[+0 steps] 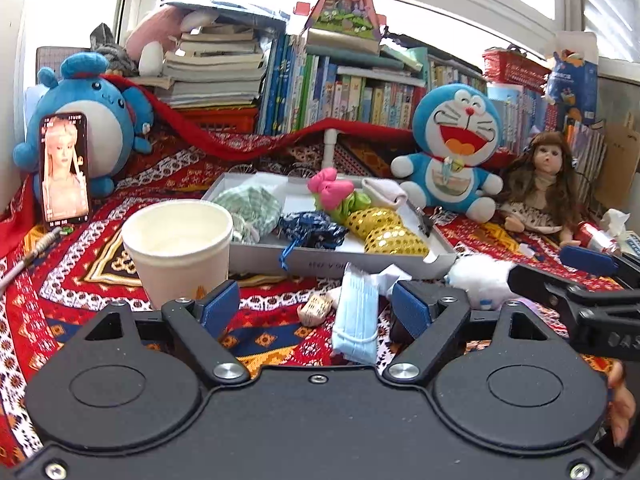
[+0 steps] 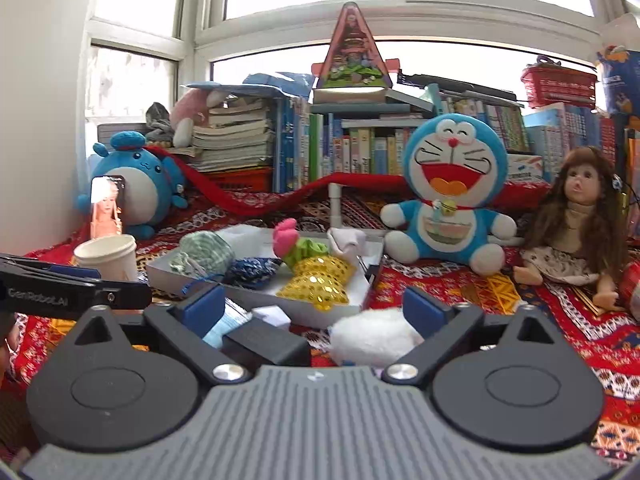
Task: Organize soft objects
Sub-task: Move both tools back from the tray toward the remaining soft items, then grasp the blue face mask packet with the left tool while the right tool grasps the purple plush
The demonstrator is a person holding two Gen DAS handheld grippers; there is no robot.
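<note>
Left gripper hovering released over blue face mask. Right gripper also released, white fluffy ball sitting between fingers. Tray beyond already holding pouches. Risk: gripper snagging patterned cloth alongside mask. Only right view showing ball bracketed.

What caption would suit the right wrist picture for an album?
Open right hand-held gripper poised around a white fluffy toy, before a gray tray of soft items on a patterned cloth.
</note>
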